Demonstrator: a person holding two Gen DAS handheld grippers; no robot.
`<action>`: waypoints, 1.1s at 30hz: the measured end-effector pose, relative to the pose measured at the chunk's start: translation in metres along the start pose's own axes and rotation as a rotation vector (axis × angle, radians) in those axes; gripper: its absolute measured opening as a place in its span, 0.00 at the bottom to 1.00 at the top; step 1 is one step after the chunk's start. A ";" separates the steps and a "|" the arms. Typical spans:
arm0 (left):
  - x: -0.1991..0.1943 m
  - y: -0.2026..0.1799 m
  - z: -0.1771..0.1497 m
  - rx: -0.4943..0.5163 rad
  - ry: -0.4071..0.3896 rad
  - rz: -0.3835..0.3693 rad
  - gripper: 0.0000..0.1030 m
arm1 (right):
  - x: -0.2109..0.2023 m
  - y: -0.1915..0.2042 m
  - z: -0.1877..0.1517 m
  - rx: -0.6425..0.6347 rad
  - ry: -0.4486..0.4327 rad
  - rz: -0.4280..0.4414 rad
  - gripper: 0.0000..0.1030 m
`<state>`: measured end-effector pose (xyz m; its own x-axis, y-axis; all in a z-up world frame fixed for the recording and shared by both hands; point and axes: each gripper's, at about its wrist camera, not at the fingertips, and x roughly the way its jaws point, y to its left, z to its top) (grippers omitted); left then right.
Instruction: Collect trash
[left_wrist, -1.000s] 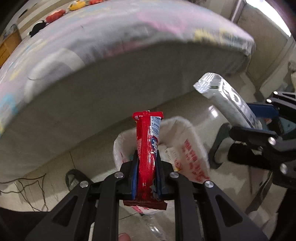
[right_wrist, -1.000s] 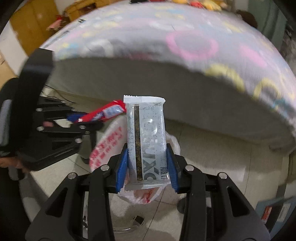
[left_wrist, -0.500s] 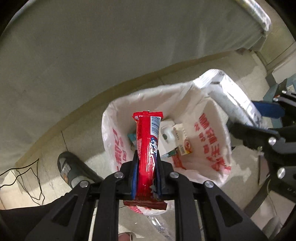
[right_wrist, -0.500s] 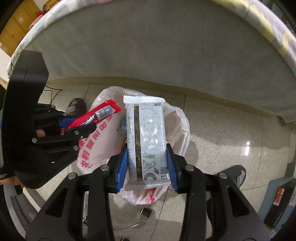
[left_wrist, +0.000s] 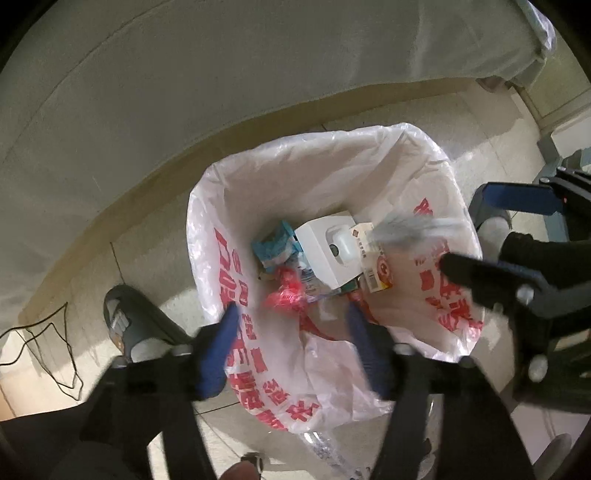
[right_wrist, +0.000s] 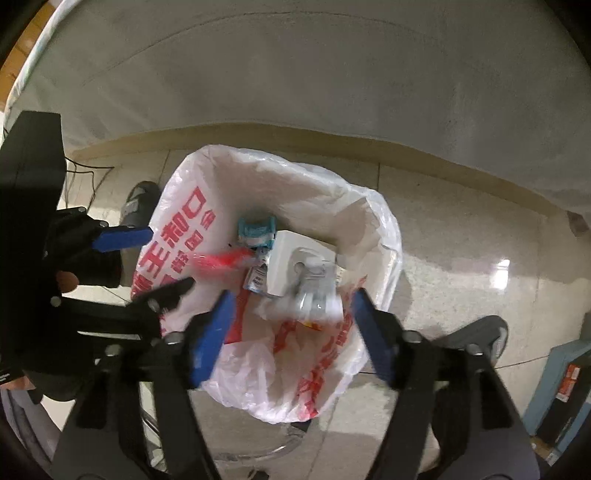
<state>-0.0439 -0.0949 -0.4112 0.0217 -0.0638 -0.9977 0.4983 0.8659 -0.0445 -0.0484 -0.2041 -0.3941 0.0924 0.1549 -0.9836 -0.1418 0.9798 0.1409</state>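
With both the left gripper and the right gripper spread wide over the white trash bag, the red wrapper and silver wrapper look to be dropping near the bag's middle, so hold both grippers right above it.

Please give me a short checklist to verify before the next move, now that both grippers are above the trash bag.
1. Left gripper open, nothing held: ok.
2. Right gripper open, nothing held: ok.
3. Red wrapper inside the bag: ok, blurred.
4. Silver wrapper inside the bag: ok, blurred, may not have settled.
5. Bag mouth open wide: ok.
6. More trash left to collect: cannot tell, none in view outside the bag.
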 end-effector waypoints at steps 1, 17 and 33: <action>0.000 0.000 0.000 -0.002 0.002 0.007 0.77 | 0.001 -0.001 0.000 0.005 0.002 -0.002 0.67; 0.000 -0.003 -0.006 0.034 -0.016 0.038 0.83 | -0.014 -0.009 -0.001 0.077 -0.008 0.021 0.76; -0.070 0.025 -0.005 -0.127 -0.177 0.036 0.92 | -0.097 -0.004 0.002 0.145 -0.086 -0.041 0.85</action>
<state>-0.0373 -0.0663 -0.3431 0.1949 -0.1079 -0.9749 0.3811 0.9242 -0.0260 -0.0551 -0.2229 -0.2994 0.1802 0.1185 -0.9765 0.0073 0.9925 0.1218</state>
